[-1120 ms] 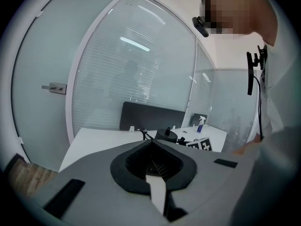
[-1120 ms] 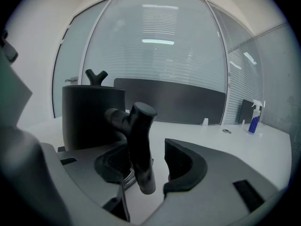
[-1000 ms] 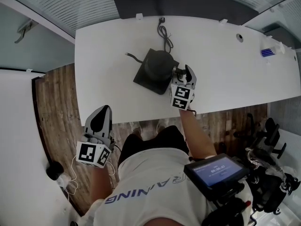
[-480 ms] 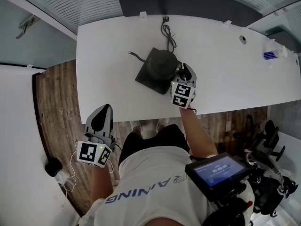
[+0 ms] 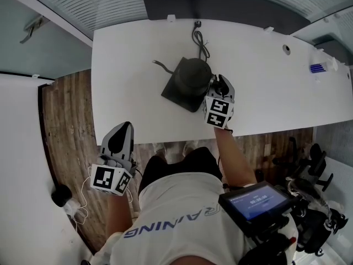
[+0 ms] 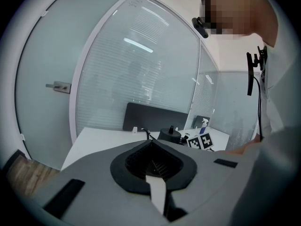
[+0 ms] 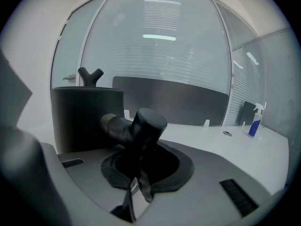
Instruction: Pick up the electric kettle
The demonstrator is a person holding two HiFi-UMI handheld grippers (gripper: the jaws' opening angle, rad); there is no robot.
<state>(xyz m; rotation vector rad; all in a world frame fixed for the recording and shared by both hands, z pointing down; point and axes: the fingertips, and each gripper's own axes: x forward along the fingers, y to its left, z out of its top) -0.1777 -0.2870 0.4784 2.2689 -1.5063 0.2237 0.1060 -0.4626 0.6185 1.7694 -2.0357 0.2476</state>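
Observation:
A black electric kettle point(image 5: 194, 74) with a thin spout stands on its dark square base point(image 5: 177, 95) in the middle of the white table point(image 5: 265, 93). My right gripper point(image 5: 218, 85) is at the kettle's right side, shut on its handle. In the right gripper view the black handle point(image 7: 143, 124) sits between the jaws of my right gripper point(image 7: 141, 161), with the kettle body point(image 7: 87, 119) just to its left. My left gripper point(image 5: 118, 136) hangs off the table's near left corner, shut and holding nothing. From the left gripper view, past my left gripper point(image 6: 153, 163), the kettle point(image 6: 170, 134) looks small and far.
A black power cord point(image 5: 199, 40) runs from the base to the table's far edge, where a dark panel point(image 5: 220, 4) stands. A blue spray bottle point(image 5: 319, 67) is at the far right, near a cable hole point(image 5: 286, 48). A screen device point(image 5: 253, 199) hangs at the person's chest.
The right gripper's jaws, open around the kettle handle a second ago, have closed on it. The left gripper has stayed where it was.

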